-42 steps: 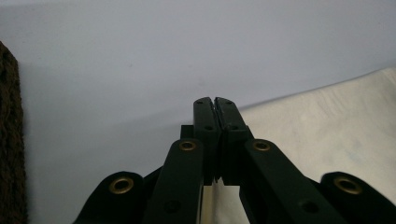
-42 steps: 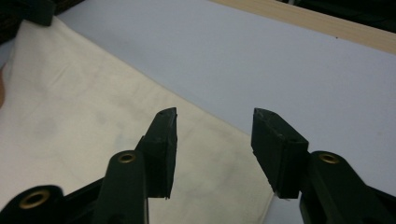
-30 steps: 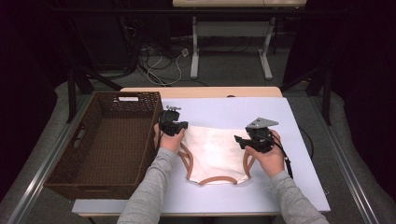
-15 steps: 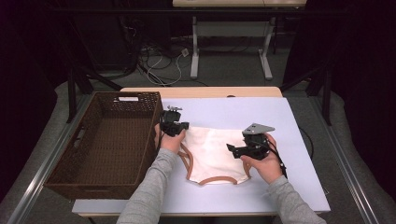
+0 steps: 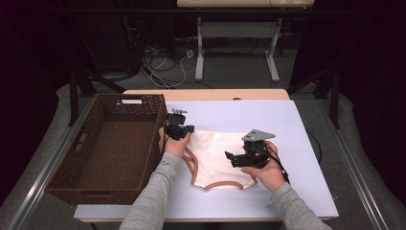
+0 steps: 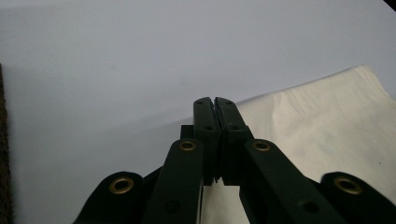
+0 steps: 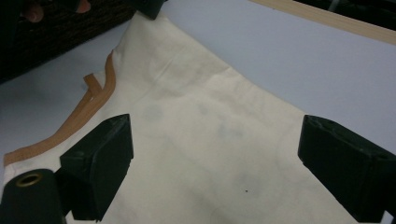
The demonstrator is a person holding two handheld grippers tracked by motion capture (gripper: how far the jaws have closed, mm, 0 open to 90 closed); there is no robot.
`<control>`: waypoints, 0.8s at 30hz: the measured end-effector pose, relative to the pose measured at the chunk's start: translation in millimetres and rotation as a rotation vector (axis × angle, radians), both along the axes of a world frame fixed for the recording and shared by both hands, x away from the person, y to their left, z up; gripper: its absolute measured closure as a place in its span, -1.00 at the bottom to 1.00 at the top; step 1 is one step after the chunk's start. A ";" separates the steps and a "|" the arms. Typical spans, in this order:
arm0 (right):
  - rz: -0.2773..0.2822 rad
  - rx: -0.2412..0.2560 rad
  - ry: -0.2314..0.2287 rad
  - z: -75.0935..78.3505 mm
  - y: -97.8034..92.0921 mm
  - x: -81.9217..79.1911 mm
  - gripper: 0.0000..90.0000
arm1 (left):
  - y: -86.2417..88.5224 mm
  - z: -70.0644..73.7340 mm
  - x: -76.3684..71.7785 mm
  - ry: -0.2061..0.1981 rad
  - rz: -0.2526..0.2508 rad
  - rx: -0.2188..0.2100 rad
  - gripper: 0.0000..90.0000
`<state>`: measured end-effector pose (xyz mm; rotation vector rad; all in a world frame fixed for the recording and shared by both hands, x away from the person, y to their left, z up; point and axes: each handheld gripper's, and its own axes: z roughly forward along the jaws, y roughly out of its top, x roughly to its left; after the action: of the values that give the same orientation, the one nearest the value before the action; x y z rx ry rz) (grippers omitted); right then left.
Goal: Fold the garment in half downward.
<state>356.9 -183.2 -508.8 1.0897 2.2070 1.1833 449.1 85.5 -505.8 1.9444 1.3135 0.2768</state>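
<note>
On the pale blue-grey table top (image 5: 287, 129), near its middle, I am seeing the cream cloth garment with orange-brown trim (image 5: 218, 160) lying flat, just beside the dark brown woven wicker basket (image 5: 112, 143) that is sitting at the table's left edge. My left gripper (image 5: 184, 129) is resting at the garment's far left corner, its jaws pressed together on the cloth's edge, while my right gripper (image 5: 230, 157) is hovering over the garment's right side with its jaws spread wide.
</note>
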 end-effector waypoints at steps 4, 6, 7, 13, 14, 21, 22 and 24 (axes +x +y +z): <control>0.030 -0.011 0.005 -2.9 9.5 -5.3 -0.71 | -0.1 0.2 -0.3 -0.004 -0.003 0.007 0.97; 0.037 -0.015 0.007 -4.3 14.8 -9.1 -0.68 | -0.6 0.3 -0.5 -0.006 -0.001 0.004 0.97; 0.051 -0.017 0.006 -5.0 17.2 -10.3 -0.67 | -0.5 0.6 -0.7 -0.008 0.000 0.004 0.97; 0.110 -0.031 0.008 -8.1 29.0 -17.7 -0.49 | -0.5 0.6 -0.5 -0.014 -0.004 0.005 0.97; 0.117 -0.033 0.004 -8.8 30.5 -18.6 -0.43 | -0.4 0.5 -0.3 -0.013 -0.003 0.007 0.97; 0.167 -0.047 0.002 -14.2 37.8 -22.7 -0.13 | -0.7 0.7 -0.5 -0.013 -0.003 0.005 0.97; 0.171 -0.042 0.003 -15.0 39.1 -23.6 -0.11 | -0.8 0.8 -0.6 -0.013 -0.004 0.005 0.97; 0.181 -0.033 0.010 -16.2 41.9 -25.6 -0.04 | -0.9 0.7 -0.5 -0.012 -0.004 0.006 0.97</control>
<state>331.3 -141.3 -525.0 0.9000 2.3648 1.2113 448.7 84.7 -505.1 1.9473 1.3023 0.2902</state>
